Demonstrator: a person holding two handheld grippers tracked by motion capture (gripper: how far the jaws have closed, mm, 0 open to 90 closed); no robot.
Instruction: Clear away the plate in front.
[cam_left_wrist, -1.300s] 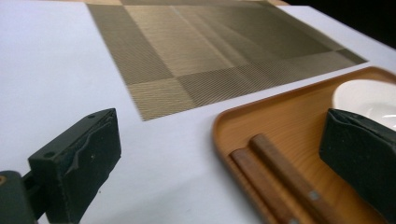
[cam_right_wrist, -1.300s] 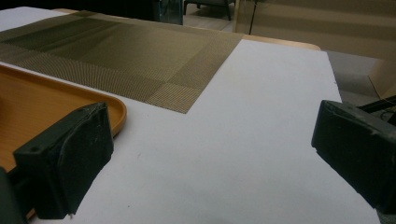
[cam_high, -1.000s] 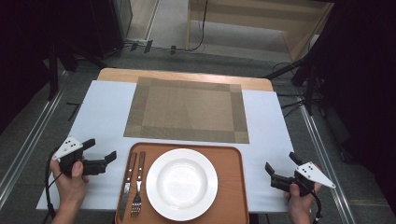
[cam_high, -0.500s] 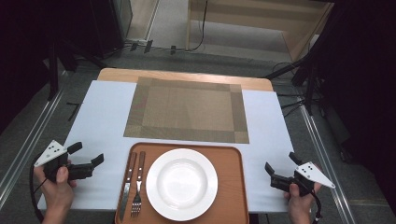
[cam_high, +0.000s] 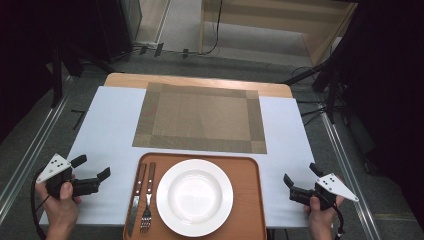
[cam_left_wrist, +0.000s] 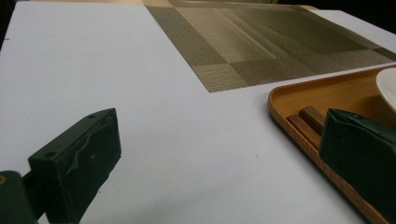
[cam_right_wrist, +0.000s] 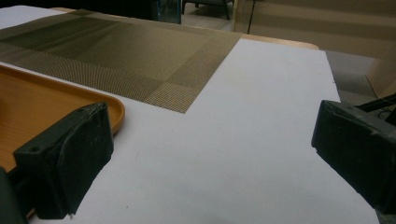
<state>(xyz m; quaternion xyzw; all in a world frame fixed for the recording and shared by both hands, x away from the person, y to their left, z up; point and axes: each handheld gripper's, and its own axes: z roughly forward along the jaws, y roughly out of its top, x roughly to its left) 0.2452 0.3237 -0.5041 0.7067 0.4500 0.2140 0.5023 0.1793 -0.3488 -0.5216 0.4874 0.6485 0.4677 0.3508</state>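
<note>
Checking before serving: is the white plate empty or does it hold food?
Empty: the white plate shows bare inside on the tray.

One wooden tray holds one white plate, one knife and one fork. One woven placemat lies beyond the tray. Two grippers: the left gripper and the right gripper, one either side, each with jaws apart and nothing between its fingers.
</note>
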